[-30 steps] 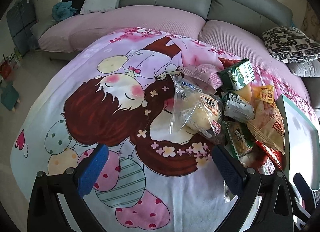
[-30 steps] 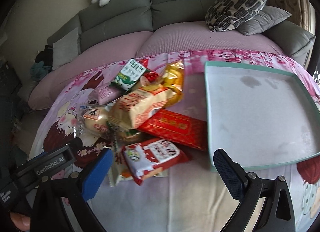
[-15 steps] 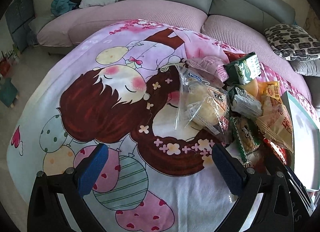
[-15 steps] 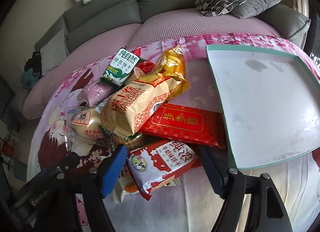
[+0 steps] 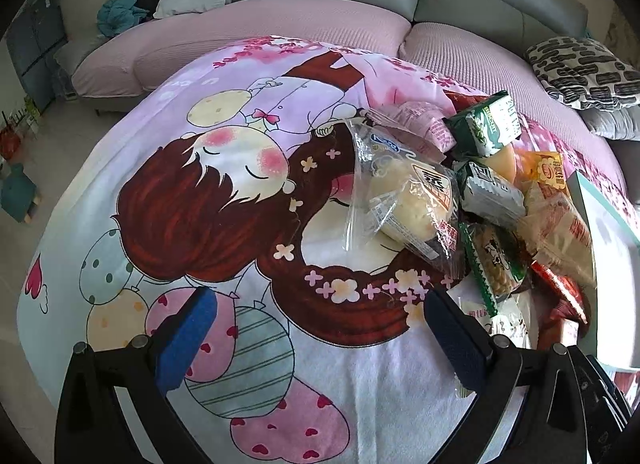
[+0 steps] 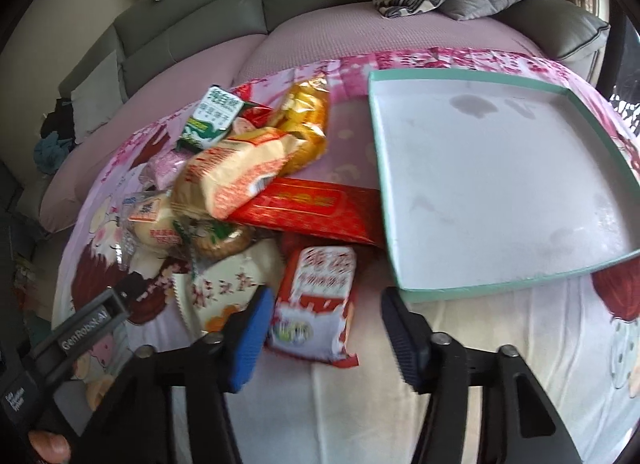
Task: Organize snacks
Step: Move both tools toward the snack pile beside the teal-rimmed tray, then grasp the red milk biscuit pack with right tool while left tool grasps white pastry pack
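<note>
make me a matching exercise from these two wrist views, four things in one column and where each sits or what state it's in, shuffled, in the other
Things:
1. red and white packet
2. teal-rimmed tray
3. green and white biscuit pack
4. left gripper

Places or states:
A. at the far end of the snack pile, toward the sofa
B. wide open over bare cartoon cloth
C. between the right gripper's closing fingers
D. nothing inside, beside the pile

Pairs: 1-C, 2-D, 3-A, 4-B

"GenRobot.AI" stands on the left tool's body (image 6: 86, 330).
</note>
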`<state>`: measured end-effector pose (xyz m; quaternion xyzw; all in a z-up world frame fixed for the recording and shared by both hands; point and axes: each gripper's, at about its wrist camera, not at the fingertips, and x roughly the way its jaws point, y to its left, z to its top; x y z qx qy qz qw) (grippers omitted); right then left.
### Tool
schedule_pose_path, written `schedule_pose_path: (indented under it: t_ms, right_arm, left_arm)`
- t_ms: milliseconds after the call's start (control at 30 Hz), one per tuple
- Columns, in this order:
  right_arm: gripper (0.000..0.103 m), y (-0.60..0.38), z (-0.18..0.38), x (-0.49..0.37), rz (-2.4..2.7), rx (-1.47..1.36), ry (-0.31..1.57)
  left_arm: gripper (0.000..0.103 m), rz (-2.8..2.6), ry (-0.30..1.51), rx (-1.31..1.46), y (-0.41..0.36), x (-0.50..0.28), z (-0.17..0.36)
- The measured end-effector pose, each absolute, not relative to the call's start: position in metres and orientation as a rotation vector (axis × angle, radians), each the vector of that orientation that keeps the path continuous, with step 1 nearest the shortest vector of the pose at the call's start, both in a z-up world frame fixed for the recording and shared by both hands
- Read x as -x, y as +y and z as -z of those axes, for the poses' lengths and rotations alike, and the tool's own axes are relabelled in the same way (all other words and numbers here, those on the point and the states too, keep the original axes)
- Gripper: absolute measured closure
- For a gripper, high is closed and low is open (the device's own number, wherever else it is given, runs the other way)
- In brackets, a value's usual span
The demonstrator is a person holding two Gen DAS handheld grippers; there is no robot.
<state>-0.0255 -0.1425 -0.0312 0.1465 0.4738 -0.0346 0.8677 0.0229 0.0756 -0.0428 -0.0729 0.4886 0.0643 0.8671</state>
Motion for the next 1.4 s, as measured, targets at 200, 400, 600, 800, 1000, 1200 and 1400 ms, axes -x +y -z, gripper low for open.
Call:
schedule_pose_path:
  t_ms: [200,400,600,800,1000,1200,1400]
  right_arm:
    - [0.049,-0.146,0.036,0.025,0.073,-0.274,0.998]
    - [0.049,-0.140,0.035,0.025,0.055,-0.252,0.998]
    - [0.050,-0.133,0.037,0.024,0.030,-0.230,1.013]
    - [0.061,-0.130,0.040,0.024,0.020,-0.219,1.013]
    - [0.062,-0.133,0.034,0.028,0.001,-0.222,0.996]
    - [0.062,-0.136,0.025,0.034,-0.006,-0.226,0.969]
    - [0.062,-0.146,0.011,0.043,0.005,-0.236,0.930]
  left_arm:
    - [0.000,-0.112,1.027,0.142,0.070,-0.022,0.042]
    - [0.000,-0.069,1.033,0.137,0.060,-0.021,0.041]
    - [0.000,-0.059,1.034,0.120,0.054,-0.021,0.040]
    - [0.000,-0.042,1.034,0.106,0.047,-0.020,0.039]
    - [0.000,-0.033,1.030,0.103,0.045,-0.019,0.037]
    - [0.000,-0.010,1.030,0.102,0.037,-0.017,0.036]
    - [0.000,0.068,1.046,0.092,0.015,-0.017,0.037]
